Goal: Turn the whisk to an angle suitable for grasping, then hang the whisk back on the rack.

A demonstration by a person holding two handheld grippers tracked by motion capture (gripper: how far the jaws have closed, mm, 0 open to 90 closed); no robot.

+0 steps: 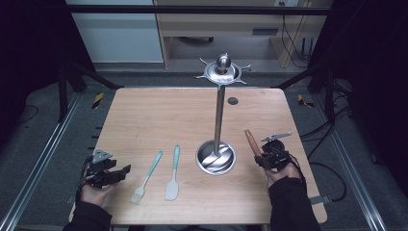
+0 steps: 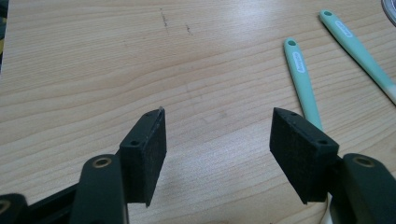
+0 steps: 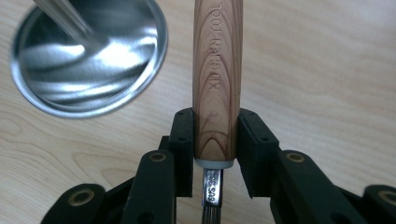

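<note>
Near the counter's (image 1: 144,115) right edge, the right gripper (image 3: 215,135) pinches the wooden-handled tool (image 3: 217,79) low, so it may tip; the left gripper's (image 2: 219,144) fingers stand wide, empty.

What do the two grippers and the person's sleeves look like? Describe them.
Both the left gripper and right gripper are black, with linked arms, brass-coloured pivot pins and blocky black pads. The left carries a grey three-cornered plate. The sleeves are dark.

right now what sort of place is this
Probably a recording rig in a lab: a lone wooden table ringed by dark frame rails, cables across grey floor, and handheld grippers working kitchen utensils.
</note>
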